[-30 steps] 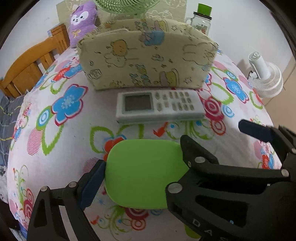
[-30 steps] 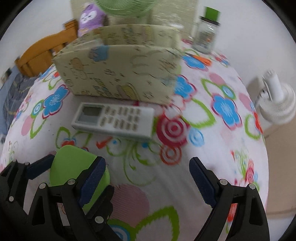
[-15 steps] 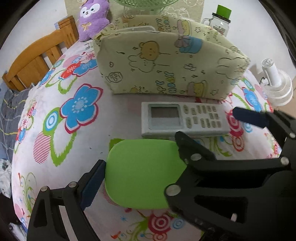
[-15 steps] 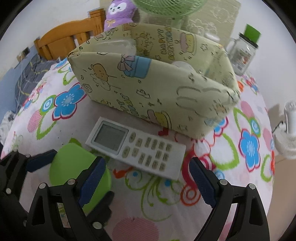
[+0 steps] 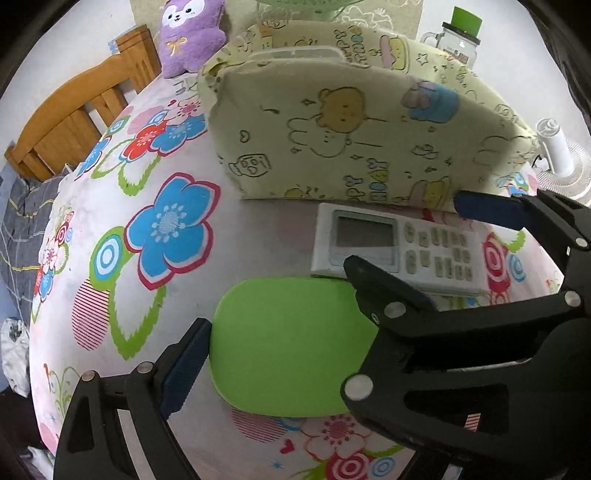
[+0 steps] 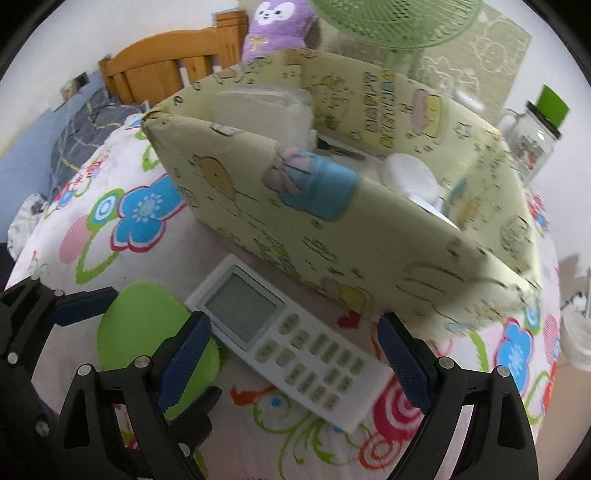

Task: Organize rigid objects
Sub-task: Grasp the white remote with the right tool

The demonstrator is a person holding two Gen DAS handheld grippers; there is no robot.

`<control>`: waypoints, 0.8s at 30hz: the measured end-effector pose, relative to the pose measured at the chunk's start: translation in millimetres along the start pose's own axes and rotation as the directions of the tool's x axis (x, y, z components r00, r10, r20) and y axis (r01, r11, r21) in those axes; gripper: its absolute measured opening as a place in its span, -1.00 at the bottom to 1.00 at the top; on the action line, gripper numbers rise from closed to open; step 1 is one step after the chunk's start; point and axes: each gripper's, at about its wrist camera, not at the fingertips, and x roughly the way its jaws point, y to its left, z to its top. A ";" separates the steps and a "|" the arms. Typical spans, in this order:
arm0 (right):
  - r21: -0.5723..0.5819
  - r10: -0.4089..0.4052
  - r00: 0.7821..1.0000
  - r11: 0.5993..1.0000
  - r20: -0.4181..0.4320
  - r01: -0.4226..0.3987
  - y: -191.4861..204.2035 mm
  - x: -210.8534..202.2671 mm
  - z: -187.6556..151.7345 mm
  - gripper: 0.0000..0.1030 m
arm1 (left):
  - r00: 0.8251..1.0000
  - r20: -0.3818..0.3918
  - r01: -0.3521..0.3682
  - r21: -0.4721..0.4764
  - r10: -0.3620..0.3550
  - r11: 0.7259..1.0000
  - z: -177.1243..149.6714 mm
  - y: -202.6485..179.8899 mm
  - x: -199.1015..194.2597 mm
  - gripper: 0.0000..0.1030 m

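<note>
Left tool [image 5: 295, 332] is pinching a flat green item [image 5: 288, 347] across its width. We see the near blue pad [image 5: 184, 365] against its edge, but the other pad is hidden behind the black frame of the right tool, and we can't tell what the item is. It sits just in front of the white remote [image 6: 291, 339], covering the remote's near edge in the left view. Right tool [image 6: 293, 332] is spread wide with the remote's keypad between its pads. No contact is visible, and the gap above the remote is hard to judge. The remote lies flat on the flowered worktop [image 5: 110, 295], just beside the front wall of the cream cartoon-print cloth box [image 6: 332, 229]. Inside the box a clear plastic tub [image 6: 258, 107] and a white round thing [image 6: 408, 177] show only partly, and the rest is hidden by the wall. Behind it are a purple plush toy [image 5: 192, 33], a glass jar [image 6: 532, 136] with a green cap, and a green fan [image 6: 395, 22] cut off at the top. The right edge is blurry.
</note>
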 end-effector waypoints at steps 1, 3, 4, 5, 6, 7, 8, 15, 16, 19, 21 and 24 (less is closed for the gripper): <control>0.005 0.021 1.000 1.000 -0.023 -0.021 0.7 5.2 2.1 0.81 | 1.000 -0.004 -0.011 0.005 0.011 1.000 0.7 1.9 1.8 0.85; 0.013 0.029 0.998 1.000 -0.059 -0.028 3.1 13.7 4.1 0.81 | 0.999 -0.010 -0.032 0.019 0.032 0.999 1.9 4.5 5.0 0.85; 0.008 0.027 0.998 1.000 -0.061 -0.026 4.4 16.0 4.8 0.81 | 1.000 -0.009 -0.028 0.018 0.028 0.999 2.2 6.3 5.3 0.85; 0.006 0.033 0.998 0.999 -0.056 -0.033 5.5 16.7 5.5 0.81 | 1.000 -0.011 -0.025 0.015 0.025 1.000 2.6 7.7 5.4 0.85; 0.008 0.036 0.998 0.999 -0.058 -0.036 6.2 17.6 6.2 0.80 | 1.000 -0.014 -0.021 0.014 0.021 1.000 3.3 9.1 5.6 0.85; 0.011 0.034 0.998 0.999 -0.060 -0.034 6.9 17.9 6.3 0.79 | 1.000 -0.013 -0.021 0.017 0.021 1.000 3.7 9.3 5.6 0.85; 0.014 0.030 0.998 0.999 -0.060 -0.029 7.8 17.7 6.0 0.70 | 1.000 -0.012 -0.023 0.020 0.023 1.000 3.9 9.2 5.7 0.85; 0.029 0.016 0.997 0.999 -0.080 -0.014 11.6 8.9 -1.0 0.24 | 1.000 -0.007 0.007 0.025 -0.007 1.000 3.4 9.9 2.7 0.84; 0.037 0.023 0.996 0.999 -0.081 -0.020 11.9 7.5 -2.3 0.20 | 1.000 -0.003 0.012 0.029 -0.012 1.000 3.1 10.6 1.4 0.84; 0.070 0.049 0.995 0.997 -0.082 -0.043 6.8 1.1 -7.0 0.04 | 1.000 0.006 0.019 0.043 -0.019 0.999 0.0 6.9 -4.3 0.84; 0.092 0.045 0.995 0.995 -0.087 -0.037 4.6 -2.0 -11.5 0.02 | 1.000 0.004 0.019 0.055 -0.019 0.998 -2.8 4.6 -6.5 0.84; 0.117 0.044 0.994 0.993 -0.098 -0.033 4.5 -6.2 -18.7 0.00 | 1.000 0.008 0.023 0.070 -0.024 0.997 -10.6 -0.3 -11.3 0.84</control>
